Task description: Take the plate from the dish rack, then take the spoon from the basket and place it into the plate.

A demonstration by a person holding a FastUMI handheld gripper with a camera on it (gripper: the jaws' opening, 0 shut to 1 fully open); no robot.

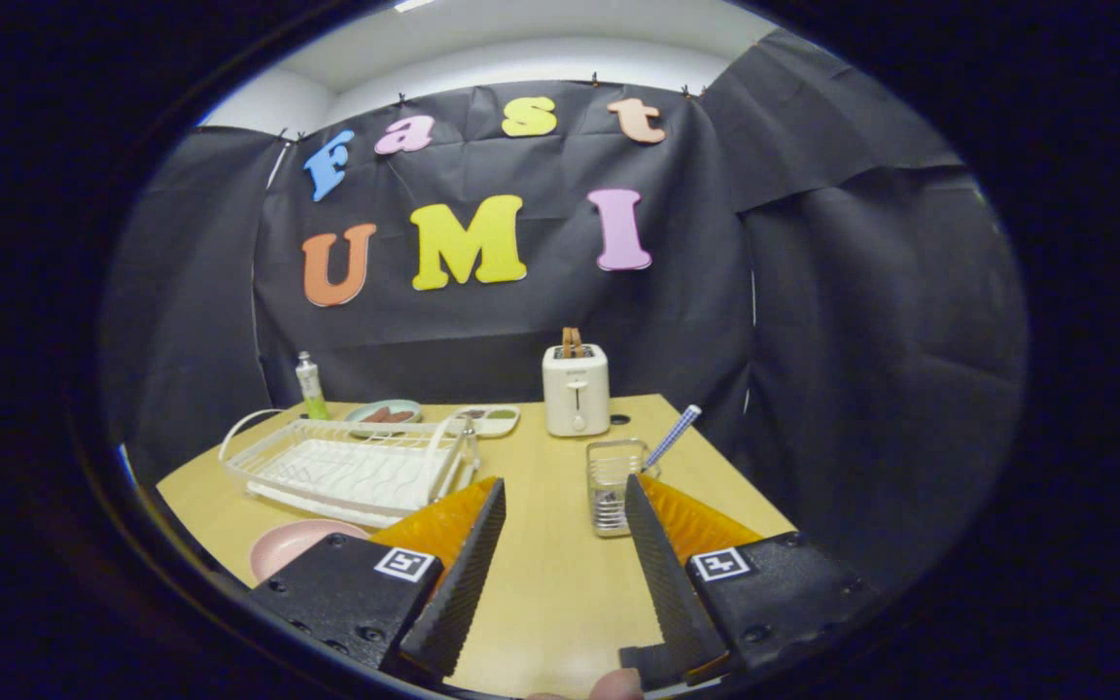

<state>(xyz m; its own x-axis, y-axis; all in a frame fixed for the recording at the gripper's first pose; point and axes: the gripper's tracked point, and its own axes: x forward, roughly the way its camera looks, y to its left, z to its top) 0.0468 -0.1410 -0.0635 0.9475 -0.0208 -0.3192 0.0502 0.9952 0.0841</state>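
Two fingers of the gripper (560, 574) stand spread wide apart in the gripper view, released, with nothing between them but bare wooden table (560, 603). A fingertip of the person's hand (613, 686) shows just below the fingers.

Just ahead of the right-hand finger stands the basket (612, 481), a small clear, wire-framed holder; that finger partly hides its lower right side. The spoon (672, 437) leans out of the basket to the right, its blue-and-white checked handle pointing up and away. The bowl end of the spoon is down inside the basket and cannot be made out clearly.

Beside the left-hand finger, on its outer side, the pink plate (293, 544) lies flat on the table, partly hidden by the gripper body. It sits in front of the dish rack (351, 469), apart from it. The rack is white, with a looped handle at its far left end, and rests on a white tray.

Beyond the rack, near the booth wall, a small green-and-white bottle (308, 386) stands upright. Next to it lies a pale green dish (384, 413) with something dark in it, and just beside that a white divided tray (488, 419) with small portions of colour. A white toaster (576, 389) stands further right, beyond the basket, with two slices of toast (572, 342) sticking up out of its slots.
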